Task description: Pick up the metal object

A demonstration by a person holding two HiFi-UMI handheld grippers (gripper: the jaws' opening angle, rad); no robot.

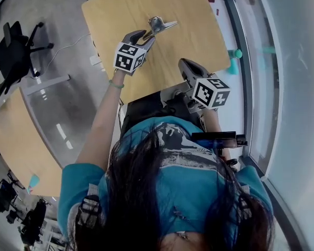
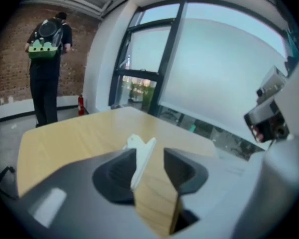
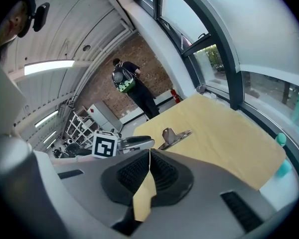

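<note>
The metal object (image 1: 159,25), a shiny clip-like piece with a raised tab and a long flat arm, lies on the light wooden table (image 1: 120,9). My left gripper (image 1: 148,38) reaches over the table's near part, its fingertips at the object's near end. In the left gripper view its jaws (image 2: 149,156) stand apart with the pale metal object (image 2: 141,158) in the gap, and no pad presses on it. My right gripper (image 1: 188,67) hovers near the table's front edge, its jaws (image 3: 149,153) closed together on nothing. From there I see the metal object (image 3: 173,136) and the left gripper (image 3: 137,142) beside it.
A window wall runs along the table's right side, with a teal object (image 1: 235,56) by it. A black office chair (image 1: 15,51) and a second wooden table (image 1: 15,135) stand at left. A person with a backpack (image 2: 47,59) stands by the brick wall.
</note>
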